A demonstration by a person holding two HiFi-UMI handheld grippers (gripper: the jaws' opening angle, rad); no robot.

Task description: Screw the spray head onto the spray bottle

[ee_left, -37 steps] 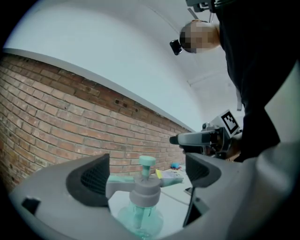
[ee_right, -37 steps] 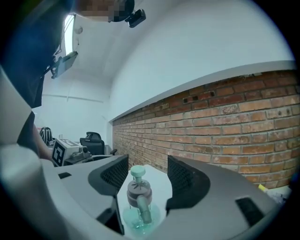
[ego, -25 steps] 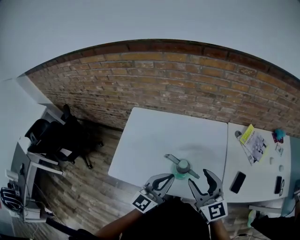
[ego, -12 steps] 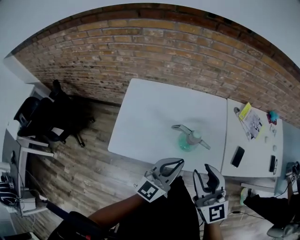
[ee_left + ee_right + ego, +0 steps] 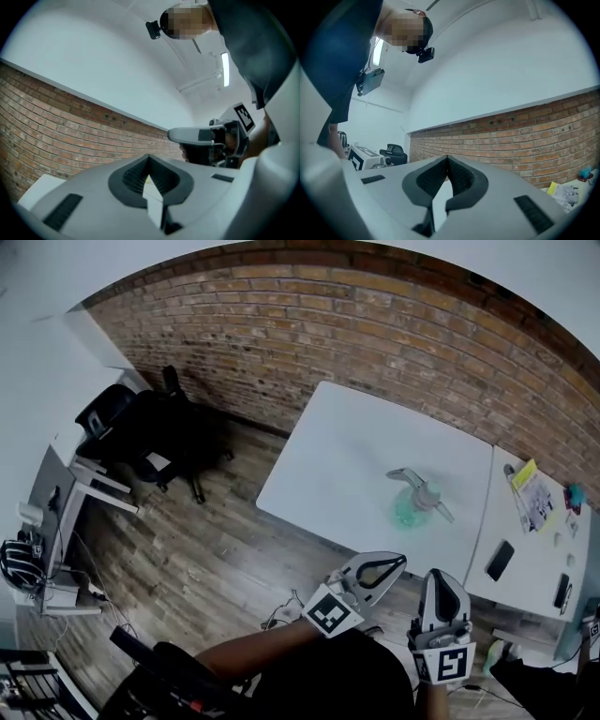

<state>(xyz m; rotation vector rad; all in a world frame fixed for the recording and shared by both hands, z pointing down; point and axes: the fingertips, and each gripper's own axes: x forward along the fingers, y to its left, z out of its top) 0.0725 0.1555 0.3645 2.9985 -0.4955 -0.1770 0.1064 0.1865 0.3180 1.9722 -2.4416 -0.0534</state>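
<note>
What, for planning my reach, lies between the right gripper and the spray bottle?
Just bare white tabletop between the right gripper and spray bottle, per the head view.

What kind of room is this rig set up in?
Probably an office or small lab workspace: a bare brick wall, white tables pushed together on a wood floor, a black office chair by a side desk, and a phone and papers on the right-hand table.

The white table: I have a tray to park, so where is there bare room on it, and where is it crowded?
The white table is bare from the edge by the brick wall and its left edge up to the spray bottle, which stands near the right edge. Crowded: the neighbouring table, with a booklet and a phone.
</note>
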